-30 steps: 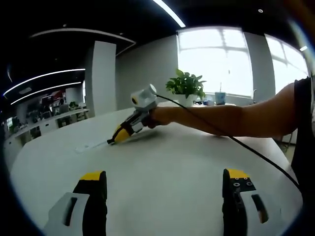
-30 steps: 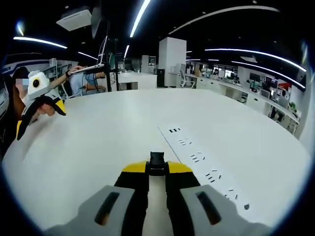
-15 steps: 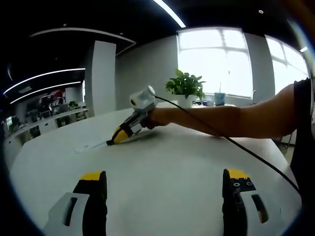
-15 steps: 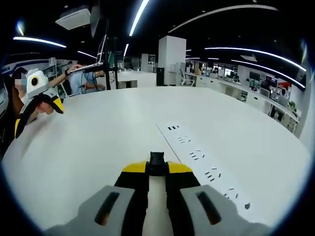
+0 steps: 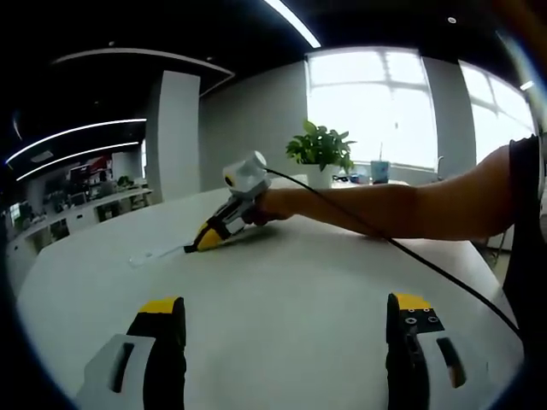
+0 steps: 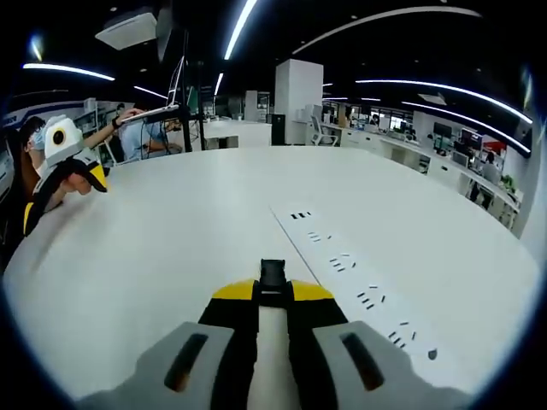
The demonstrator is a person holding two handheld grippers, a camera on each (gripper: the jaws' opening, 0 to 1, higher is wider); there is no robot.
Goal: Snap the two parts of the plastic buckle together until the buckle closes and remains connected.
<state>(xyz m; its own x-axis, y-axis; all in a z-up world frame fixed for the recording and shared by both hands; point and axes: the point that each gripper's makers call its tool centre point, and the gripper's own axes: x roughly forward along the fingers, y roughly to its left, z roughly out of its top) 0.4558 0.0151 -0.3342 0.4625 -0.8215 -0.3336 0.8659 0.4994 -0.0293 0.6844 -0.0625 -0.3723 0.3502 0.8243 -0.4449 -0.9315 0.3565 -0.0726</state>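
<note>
Table (image 6: 171, 248) surface, broad and white, carries the whole scene and leaves plenty of bare room around the work. A long flush strip of power sockets (image 6: 350, 273) runs across it just beside the right gripper (image 6: 273, 301), close enough that the small part could catch on it if dragged.

In the left gripper view the person's forearm (image 5: 402, 205) reaches across the table, holding the right gripper low with its tip near or on the surface. That posture probably serves to steady the piece.

The left gripper (image 5: 286, 329) has its fingers wide apart with nothing between them. It sits well apart from the other tool, seemingly waiting for something to grasp.

The right gripper's fingers are closed on a small black buckle part (image 6: 273, 278), which sticks out just past the yellow tips. A mating half cannot be made out on the table, so joining looks some way off.
</note>
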